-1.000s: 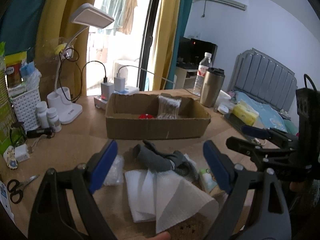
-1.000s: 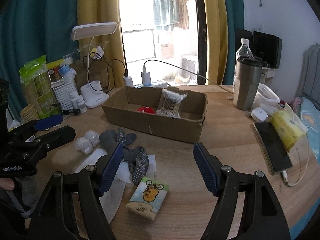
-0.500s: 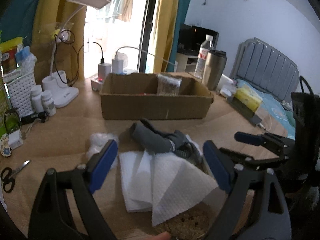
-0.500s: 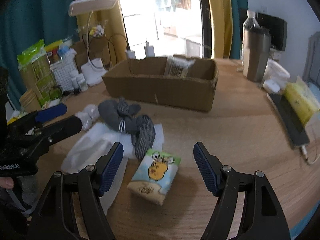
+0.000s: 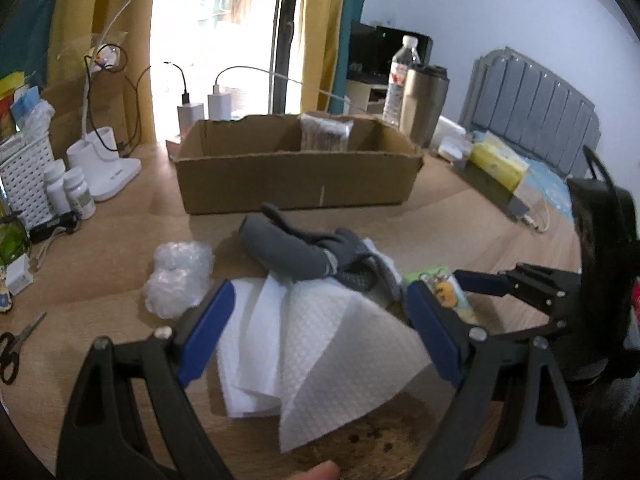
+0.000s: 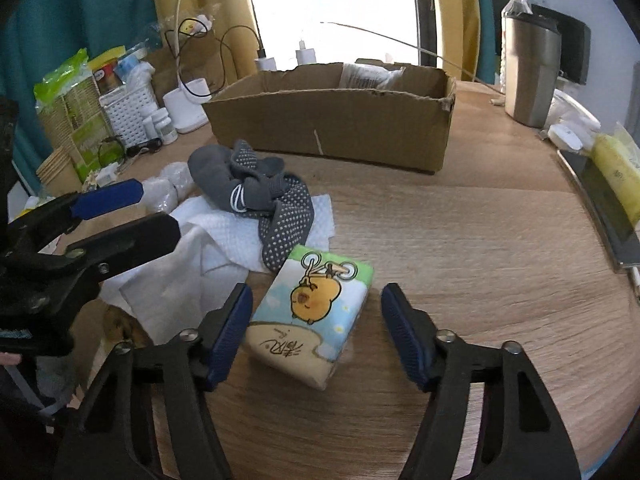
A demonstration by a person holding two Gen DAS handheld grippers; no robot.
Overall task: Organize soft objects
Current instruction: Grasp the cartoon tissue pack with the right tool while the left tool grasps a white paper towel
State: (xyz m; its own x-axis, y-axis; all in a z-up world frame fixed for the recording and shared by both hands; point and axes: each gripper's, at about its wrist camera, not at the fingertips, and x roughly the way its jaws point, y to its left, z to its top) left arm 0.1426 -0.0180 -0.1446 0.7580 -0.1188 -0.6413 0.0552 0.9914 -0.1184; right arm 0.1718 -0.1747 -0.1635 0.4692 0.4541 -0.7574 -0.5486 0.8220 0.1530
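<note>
While the right gripper (image 6: 316,330) hangs low over the wood-grain worktop (image 6: 460,240), its blue ribbed jaws stand either side of a soft rectangular tissue pack (image 6: 310,312) printed with a yellow cartoon animal on a bicycle; they have just been closing, yet gaps show on both sides of the pack, so nothing is gripped. The pack lies flat, near the front edge, touching the right end of a heap of soft things. That heap is a pair of grey knit socks (image 6: 256,192) with white grip dots, knotted loosely together, lying on creased, embossed white paper towels (image 5: 320,336). The left gripper (image 5: 320,332) has its jaws wide apart above the towels, holding nothing. Just left of the towels sits a crinkled lump of clear plastic wrap (image 5: 178,276). Farther back stands a shallow, long cardboard box (image 6: 336,120) with torn rims, a clear packet leaning upright inside at its far wall. Right of the box rises a brushed steel tumbler (image 6: 530,76).
</note>
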